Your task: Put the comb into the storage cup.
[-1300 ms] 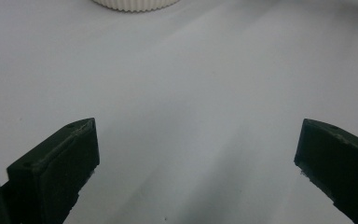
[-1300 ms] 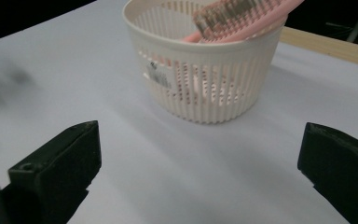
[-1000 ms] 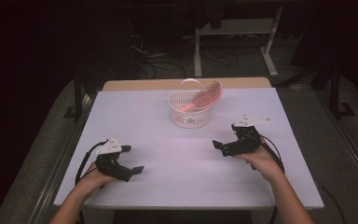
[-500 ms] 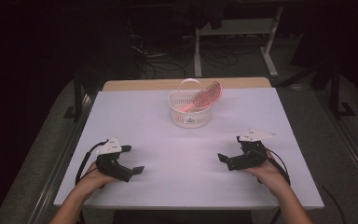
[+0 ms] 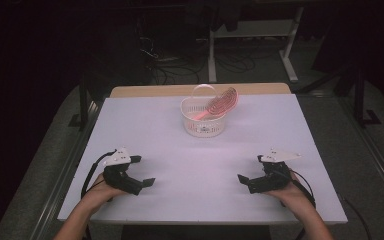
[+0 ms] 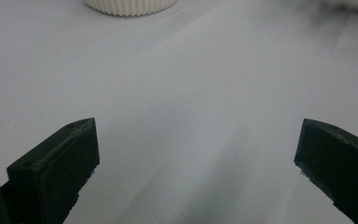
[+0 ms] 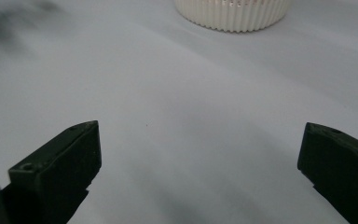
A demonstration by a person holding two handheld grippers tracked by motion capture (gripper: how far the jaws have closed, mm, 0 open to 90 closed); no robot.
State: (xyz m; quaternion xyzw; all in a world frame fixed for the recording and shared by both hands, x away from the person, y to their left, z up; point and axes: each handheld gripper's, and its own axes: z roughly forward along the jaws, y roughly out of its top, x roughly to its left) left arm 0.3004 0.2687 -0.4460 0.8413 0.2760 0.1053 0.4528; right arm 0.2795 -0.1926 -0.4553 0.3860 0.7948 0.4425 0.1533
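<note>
Bare table (image 5: pixel 200 165) between grippers, basket (image 5: pixel 204 120) far centre sole obstacle

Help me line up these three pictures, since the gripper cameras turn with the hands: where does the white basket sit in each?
High view: the white basket stands at the far middle of the table, a pink comb leaning in it.
Left gripper view: its ribbed base sits at the top edge, left of centre.
Right gripper view: its ribbed base sits at the top edge, right of centre.
Shared landmark: the pale tabletop.

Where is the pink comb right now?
In the high view, the pink comb leans tilted inside the white basket at the table's far middle, well ahead of both grippers resting near the front edge.
</note>
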